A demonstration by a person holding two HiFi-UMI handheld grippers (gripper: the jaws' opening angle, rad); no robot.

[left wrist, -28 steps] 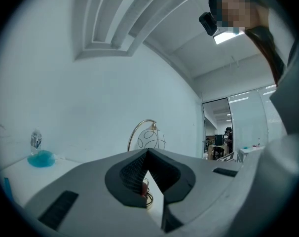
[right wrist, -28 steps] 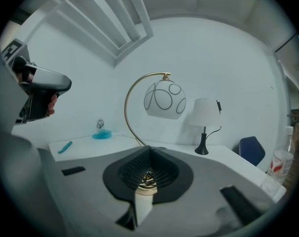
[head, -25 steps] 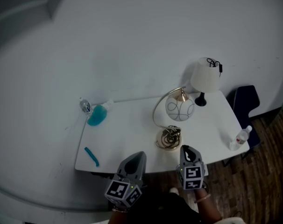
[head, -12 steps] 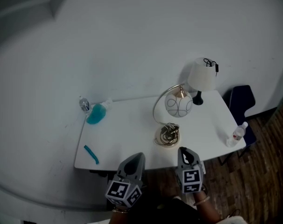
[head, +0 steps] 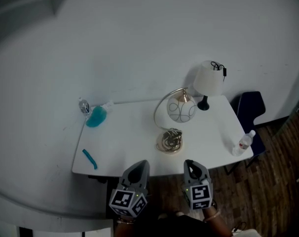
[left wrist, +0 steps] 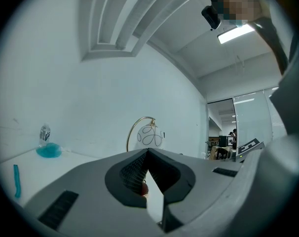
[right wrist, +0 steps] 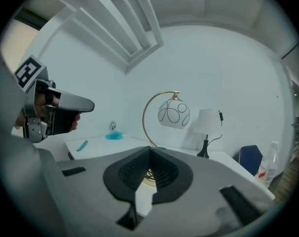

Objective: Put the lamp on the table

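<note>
**Both grippers empty, held off the near edge; globe lamp standing on the surface**

The left gripper (head: 139, 165) has its jaws clenched tip to tip on nothing, and the right gripper (head: 189, 163) likewise. Both hang just near of the near edge of the white surface (head: 130, 147), touching nothing. Marker cubes cover most of the hands, and only a wrist shows at the bottom edge. In the left gripper view the gripper's own body hides the near part of the surface and the lamp's base.

The globe lamp (head: 180, 108) stands upright at mid-surface, its long axis vertical. Its coiled brass base (head: 169, 141) sits on the near side. A thin brass arc rises from the base, curves over, and hangs the patterned globe on the far side.

Just right of the globe, at the far edge by the wall, stands a white shade lamp (head: 207, 80) on a black stem.

Bare surface lies left of the base as far as a teal stick (head: 89, 158). More lies to the right, up to a bottle (head: 244, 141) at the right near corner. A teal object (head: 95, 116), its form unclear, occupies the far left corner. A blue chair (head: 250, 110) stands beyond the right edge.
</note>
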